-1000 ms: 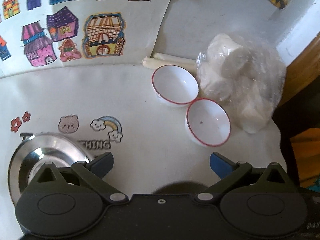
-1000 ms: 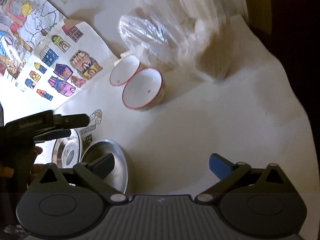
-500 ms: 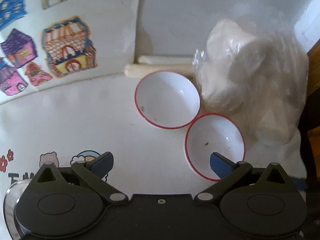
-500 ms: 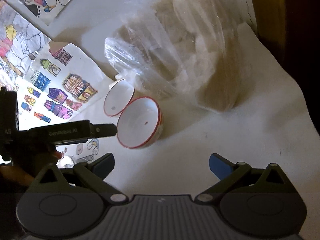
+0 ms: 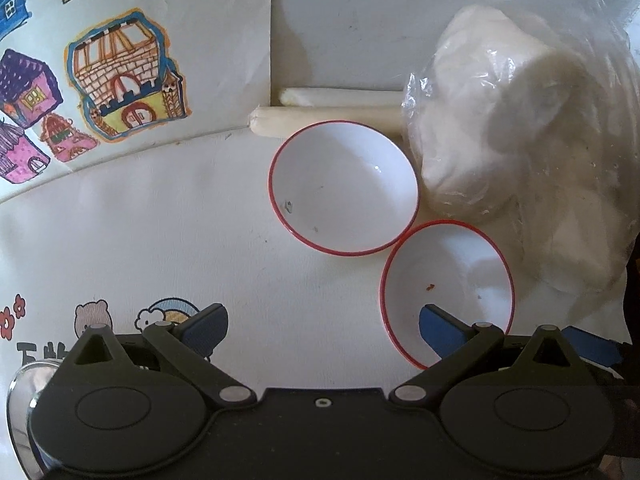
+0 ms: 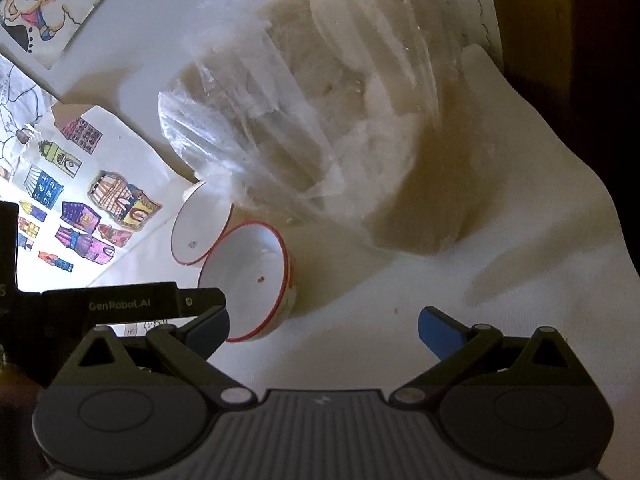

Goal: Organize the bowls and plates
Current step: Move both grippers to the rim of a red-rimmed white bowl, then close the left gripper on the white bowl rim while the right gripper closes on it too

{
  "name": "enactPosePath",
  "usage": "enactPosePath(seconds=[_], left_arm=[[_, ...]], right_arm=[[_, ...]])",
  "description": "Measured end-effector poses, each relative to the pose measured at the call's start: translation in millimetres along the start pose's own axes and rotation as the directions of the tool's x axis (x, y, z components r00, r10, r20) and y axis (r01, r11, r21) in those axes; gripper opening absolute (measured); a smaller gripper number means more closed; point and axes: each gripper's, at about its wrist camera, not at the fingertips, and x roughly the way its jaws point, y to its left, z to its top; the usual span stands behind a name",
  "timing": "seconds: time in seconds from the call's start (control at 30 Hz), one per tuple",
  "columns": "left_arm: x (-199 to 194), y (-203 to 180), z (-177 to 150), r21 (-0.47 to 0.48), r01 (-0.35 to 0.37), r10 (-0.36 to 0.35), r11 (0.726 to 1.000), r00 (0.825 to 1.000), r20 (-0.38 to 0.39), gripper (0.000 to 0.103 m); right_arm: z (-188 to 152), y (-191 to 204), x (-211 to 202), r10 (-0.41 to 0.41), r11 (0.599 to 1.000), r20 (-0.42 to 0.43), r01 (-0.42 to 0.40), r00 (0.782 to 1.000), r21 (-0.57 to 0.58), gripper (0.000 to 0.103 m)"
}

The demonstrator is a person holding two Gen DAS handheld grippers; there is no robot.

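From the left wrist, the left gripper (image 5: 322,326) has its blue-padded fingers spread wide with nothing between them. Its right fingertip overlaps the near rim of the near bowl (image 5: 446,292), a round, glossy white bowl with a thin red rim and a small reddish speck inside. Whether the pad touches it cannot be told. Ahead of the gap and slightly right sits the far bowl (image 5: 344,188), the same white-and-red make, with a few dark specks on its inner wall; the two rims meet or nearly meet. Beyond it lie two pale rolled cylinders (image 5: 332,118) against the wall. Right of the bowls a crinkled clear plastic bag (image 5: 520,140) holds lumpy white pieces. A shiny metal plate (image 5: 24,384) peeks out under the left finger. Everything rests on a matte white tablecloth (image 5: 160,220) printed with cartoon figures; a paper of coloured houses (image 5: 120,80) leans ahead to the left.

From the right wrist, the right gripper (image 6: 324,326) also stands wide apart and empty. The near bowl (image 6: 248,280) sits just ahead of its left finger, the far bowl (image 6: 200,232) behind it. The left gripper (image 6: 132,304) reaches in from the left toward the near bowl's rim. The bag (image 6: 320,120) fills the space ahead.
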Motion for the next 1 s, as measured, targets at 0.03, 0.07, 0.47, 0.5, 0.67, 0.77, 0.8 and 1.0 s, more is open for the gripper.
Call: enactPosePath(seconds=[0.03,0.07,0.47,0.5,0.67,0.77,0.8,1.0], left_arm=[[-0.3,-0.7,-0.1,0.002,-0.002,0.002,1.0,1.0,0.001,0.099],[-0.2,-1.3,-0.1,0.003,-0.002,0.002,1.0,1.0,0.002,0.097],[-0.2,-10.5,0.3,-0.004,0.034,-0.034,0.999,0.999,0.005,0.065],[-0.2,-9.9,0.6,-0.015,0.05,-0.05,0.999,0.999,0.005,0.061],[-0.2,-11.0,1.3,-0.046,0.097,-0.097,0.994,0.995,-0.003,0.037],[-1.2,-17.1,3.7,-0.042,0.107,-0.107,0.993,0.994,0.002,0.031],[-0.5,-18.9,5.0,-0.041,0.11,-0.11,0.993,0.994,0.003,0.029],[4.9,-25.3,8.0,-0.053,0.146,-0.146,0.988,0.989,-0.003,0.013]], right_arm=[[0.6,0.2,1.0,0.001,1.0,0.001,-0.001,1.0,0.001,0.1],[0.8,0.5,3.0,-0.001,1.0,0.001,0.001,1.0,0.005,0.097],[1.1,9.2,12.3,0.021,1.0,-0.029,-0.02,0.999,0.016,0.061],[1.5,10.4,13.2,0.025,1.0,-0.031,-0.025,0.999,0.017,0.058],[4.7,16.1,18.1,0.033,0.999,-0.039,-0.032,0.999,0.026,0.046],[6.2,17.1,20.3,0.037,0.999,-0.038,-0.036,0.999,0.032,0.039],[6.6,17.5,20.7,0.039,0.999,-0.038,-0.038,0.999,0.033,0.036],[8.4,19.9,24.3,0.054,0.998,-0.045,-0.053,0.998,0.029,0.021]])
